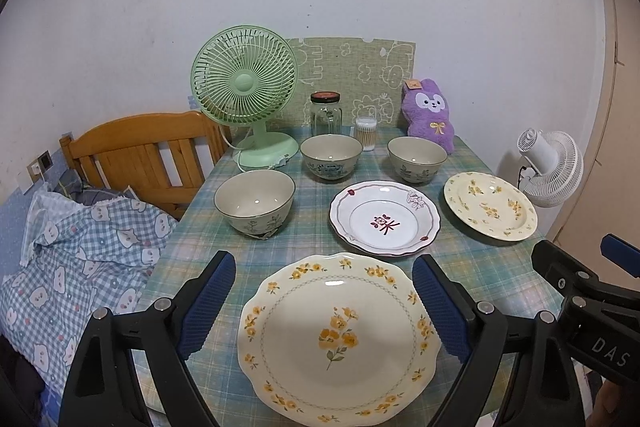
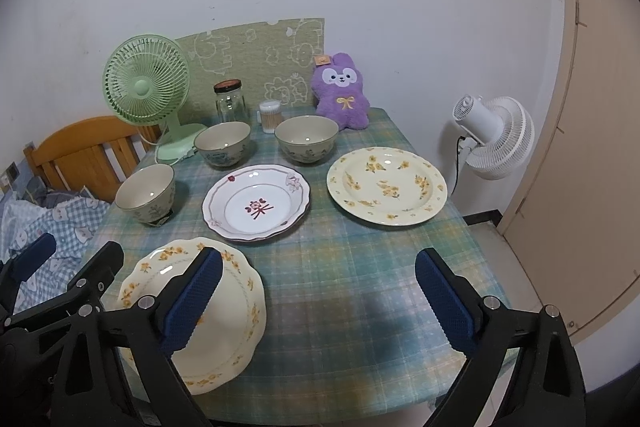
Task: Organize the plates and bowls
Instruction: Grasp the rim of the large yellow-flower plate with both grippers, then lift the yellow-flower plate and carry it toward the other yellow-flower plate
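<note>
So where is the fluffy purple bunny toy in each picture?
Left wrist view: the fluffy purple bunny toy sits at the table's far right end, behind the right-hand grey ceramic bowl.
Right wrist view: the bunny sits just right of centre at the far end, behind that same bowl.
Shared landmark: the green patterned mat leaning on the wall, just left of the bunny.

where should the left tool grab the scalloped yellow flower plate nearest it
Take the scalloped plate by its raised rim at the near edge, coming in low from the front. It lies flat on the tablecloth, so only the upturned lip offers purchase. The left tool is already open above it.
</note>
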`<move>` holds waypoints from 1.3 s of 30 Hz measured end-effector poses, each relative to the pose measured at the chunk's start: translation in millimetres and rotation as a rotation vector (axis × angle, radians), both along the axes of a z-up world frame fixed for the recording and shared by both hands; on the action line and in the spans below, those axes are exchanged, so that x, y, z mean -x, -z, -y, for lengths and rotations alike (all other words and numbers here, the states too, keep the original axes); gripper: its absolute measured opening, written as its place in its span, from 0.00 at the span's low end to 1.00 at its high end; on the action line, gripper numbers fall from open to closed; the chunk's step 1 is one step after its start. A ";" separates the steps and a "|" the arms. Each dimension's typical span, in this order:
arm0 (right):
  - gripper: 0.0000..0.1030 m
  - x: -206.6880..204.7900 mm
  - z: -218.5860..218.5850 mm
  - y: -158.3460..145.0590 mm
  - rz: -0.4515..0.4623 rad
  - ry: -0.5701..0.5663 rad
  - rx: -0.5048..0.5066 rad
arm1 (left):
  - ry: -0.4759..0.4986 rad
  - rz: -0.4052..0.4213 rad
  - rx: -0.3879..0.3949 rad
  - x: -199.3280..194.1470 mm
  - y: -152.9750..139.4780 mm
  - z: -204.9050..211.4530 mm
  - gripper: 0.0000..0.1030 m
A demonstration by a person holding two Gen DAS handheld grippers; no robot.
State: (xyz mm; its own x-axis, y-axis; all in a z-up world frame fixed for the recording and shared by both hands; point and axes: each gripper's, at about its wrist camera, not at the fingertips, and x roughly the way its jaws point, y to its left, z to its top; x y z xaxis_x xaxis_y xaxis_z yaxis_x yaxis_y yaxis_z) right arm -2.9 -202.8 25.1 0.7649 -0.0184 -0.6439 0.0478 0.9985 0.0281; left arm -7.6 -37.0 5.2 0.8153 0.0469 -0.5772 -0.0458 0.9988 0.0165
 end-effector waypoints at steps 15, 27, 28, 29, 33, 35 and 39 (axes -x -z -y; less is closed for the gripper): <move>0.95 -6.1 -6.0 1.7 -0.017 -0.002 -0.010 | 0.006 -0.015 0.000 -4.7 -0.2 -3.5 0.87; 0.85 -40.2 -26.0 25.0 -0.107 -0.039 -0.001 | 0.004 -0.097 0.008 -36.0 21.1 -16.1 0.74; 0.85 -45.8 -28.2 30.6 -0.124 -0.041 -0.004 | 0.004 -0.108 0.005 -39.4 25.7 -16.6 0.73; 0.84 -49.8 -29.9 34.8 -0.136 -0.043 -0.006 | 0.004 -0.118 0.003 -42.8 29.4 -17.8 0.73; 0.83 -65.9 -40.1 55.3 -0.188 -0.056 -0.012 | -0.004 -0.160 -0.008 -55.4 48.0 -22.0 0.69; 0.81 -74.5 -45.9 68.1 -0.225 -0.064 -0.018 | -0.011 -0.193 -0.015 -61.6 59.1 -25.8 0.68; 0.80 -84.6 -55.0 88.0 -0.283 -0.074 -0.026 | -0.033 -0.257 -0.009 -68.8 76.4 -35.4 0.67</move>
State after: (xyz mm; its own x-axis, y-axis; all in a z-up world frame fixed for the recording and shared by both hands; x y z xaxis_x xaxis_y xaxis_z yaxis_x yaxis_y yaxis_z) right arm 81.6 -147.7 -62.9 0.5535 0.0500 -0.8313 -0.0157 0.9986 0.0496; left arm 61.2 -1.6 -71.2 0.6401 0.0771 -0.7644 -0.0712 0.9966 0.0410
